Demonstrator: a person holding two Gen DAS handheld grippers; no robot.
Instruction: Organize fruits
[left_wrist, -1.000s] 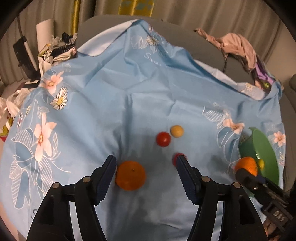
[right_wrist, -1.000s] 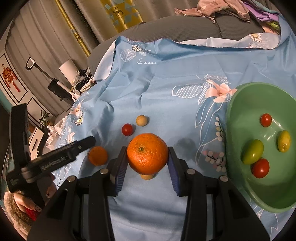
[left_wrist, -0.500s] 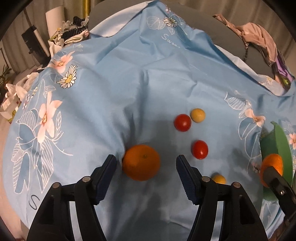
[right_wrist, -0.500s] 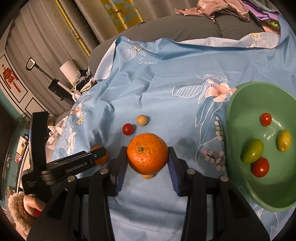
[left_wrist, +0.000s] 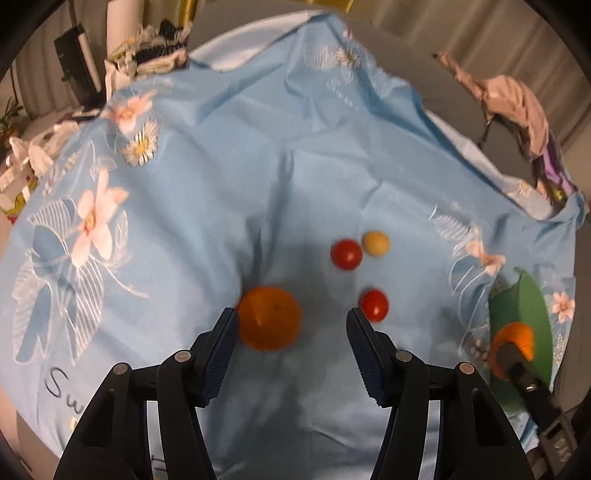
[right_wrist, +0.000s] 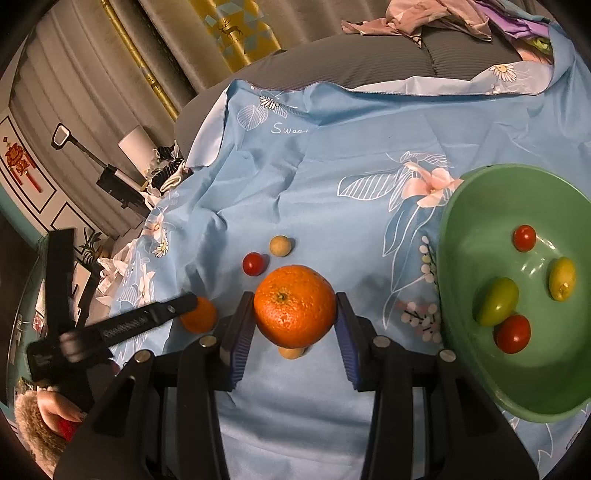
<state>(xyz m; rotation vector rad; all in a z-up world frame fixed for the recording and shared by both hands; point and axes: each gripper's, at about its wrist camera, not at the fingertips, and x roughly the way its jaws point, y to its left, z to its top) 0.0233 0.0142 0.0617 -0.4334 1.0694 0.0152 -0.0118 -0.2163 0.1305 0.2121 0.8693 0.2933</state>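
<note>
**Two oranges, one bowl: a carry and a grasp under way**

While the right gripper (right_wrist: 294, 317) held a large orange (right_wrist: 294, 305) pinched between both pads, lifted above the blue flowered cloth (right_wrist: 332, 177), the left gripper (left_wrist: 290, 321) was busy with a second, smaller orange (left_wrist: 269, 317) that lay on the cloth. Its jaws had just been closing, but they were not yet pressed on the fruit: the left pad stood just beside the smaller orange, perhaps touching it, and the right pad was apart from it, with a clear gap. So the left claw counted as spread, with the fruit between the fingers.

The green bowl (right_wrist: 458, 206) sat at the right side of the scene and already contained a green fruit (right_wrist: 496, 301), a yellow one (right_wrist: 562, 278) and two red tomatoes (right_wrist: 512, 333). On the cloth there remained a red tomato (left_wrist: 373, 304) near the left gripper's right finger, and farther away another red tomato (left_wrist: 346, 254) touching a tan round fruit (left_wrist: 375, 243). One more small fruit (right_wrist: 291, 352) showed under the held orange.

The step in hand seemed to be double: carrying one orange to the bowl and grasping the other. The next move probably required the left jaws to close fully and centred on the orange, since it sat towards the left pad, and the right gripper to travel right over the bowl's rim before releasing.
</note>
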